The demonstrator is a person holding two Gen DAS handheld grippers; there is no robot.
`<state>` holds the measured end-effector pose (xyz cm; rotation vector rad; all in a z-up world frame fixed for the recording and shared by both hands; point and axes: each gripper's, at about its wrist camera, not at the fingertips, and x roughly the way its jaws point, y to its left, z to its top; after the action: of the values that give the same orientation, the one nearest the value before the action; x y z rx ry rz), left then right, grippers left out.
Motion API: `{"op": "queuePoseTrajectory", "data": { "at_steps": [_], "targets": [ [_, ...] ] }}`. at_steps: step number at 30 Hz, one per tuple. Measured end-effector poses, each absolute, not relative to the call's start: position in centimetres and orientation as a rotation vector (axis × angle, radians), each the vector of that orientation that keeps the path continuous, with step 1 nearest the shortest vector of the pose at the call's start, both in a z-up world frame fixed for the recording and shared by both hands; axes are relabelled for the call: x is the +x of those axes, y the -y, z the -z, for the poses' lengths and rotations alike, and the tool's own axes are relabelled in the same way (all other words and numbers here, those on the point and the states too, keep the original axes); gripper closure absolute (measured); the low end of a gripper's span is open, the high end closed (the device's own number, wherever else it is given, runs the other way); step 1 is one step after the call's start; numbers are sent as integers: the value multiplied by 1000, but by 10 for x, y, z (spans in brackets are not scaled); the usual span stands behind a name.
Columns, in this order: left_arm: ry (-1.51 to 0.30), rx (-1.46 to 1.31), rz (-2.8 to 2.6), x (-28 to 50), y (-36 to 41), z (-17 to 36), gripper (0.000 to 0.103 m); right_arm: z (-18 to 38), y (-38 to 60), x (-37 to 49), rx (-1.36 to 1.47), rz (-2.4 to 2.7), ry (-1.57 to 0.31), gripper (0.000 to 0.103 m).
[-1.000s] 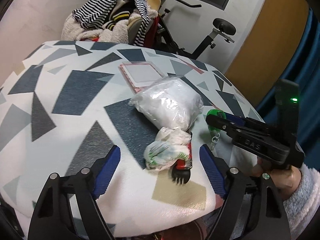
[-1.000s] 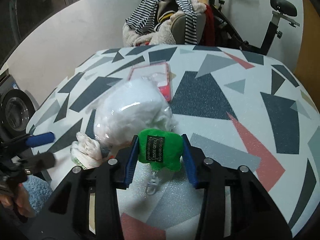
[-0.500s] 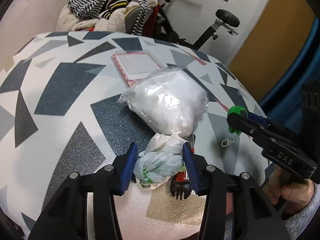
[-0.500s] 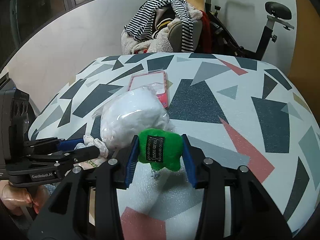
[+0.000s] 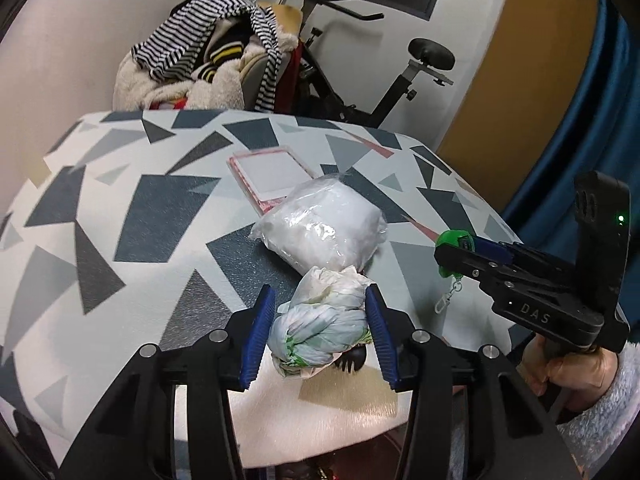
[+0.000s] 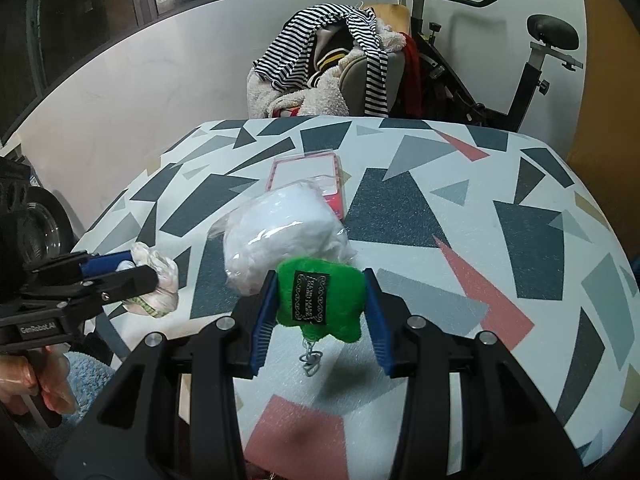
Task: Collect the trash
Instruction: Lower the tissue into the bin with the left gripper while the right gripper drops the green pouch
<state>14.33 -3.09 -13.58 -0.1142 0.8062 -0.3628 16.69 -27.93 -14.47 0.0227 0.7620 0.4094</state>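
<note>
My left gripper is shut on a crumpled white plastic bag with green print, held just above the table's near edge; it also shows in the right wrist view. My right gripper is shut on a small green plush keychain with a black label, its metal clip dangling below; the keychain shows in the left wrist view to the right. A clear bag of white stuffing lies on the table beyond the crumpled bag.
The table has a triangle-patterned cover. A pink-framed flat case lies behind the stuffing bag. A black fork-like item lies under the crumpled bag. A chair piled with clothes and an exercise bike stand behind the table.
My left gripper moved forward, closed on the crumpled bag and lifted it slightly. My right gripper, still holding the green keychain, rose a little.
</note>
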Motion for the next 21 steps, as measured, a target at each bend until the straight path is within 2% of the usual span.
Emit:
{"op": "queuePoseTrajectory", "data": {
  "at_steps": [21],
  "targets": [
    [-735, 94, 316, 57, 32, 111, 58, 129, 273, 93, 26, -435, -736, 60]
  ]
}}
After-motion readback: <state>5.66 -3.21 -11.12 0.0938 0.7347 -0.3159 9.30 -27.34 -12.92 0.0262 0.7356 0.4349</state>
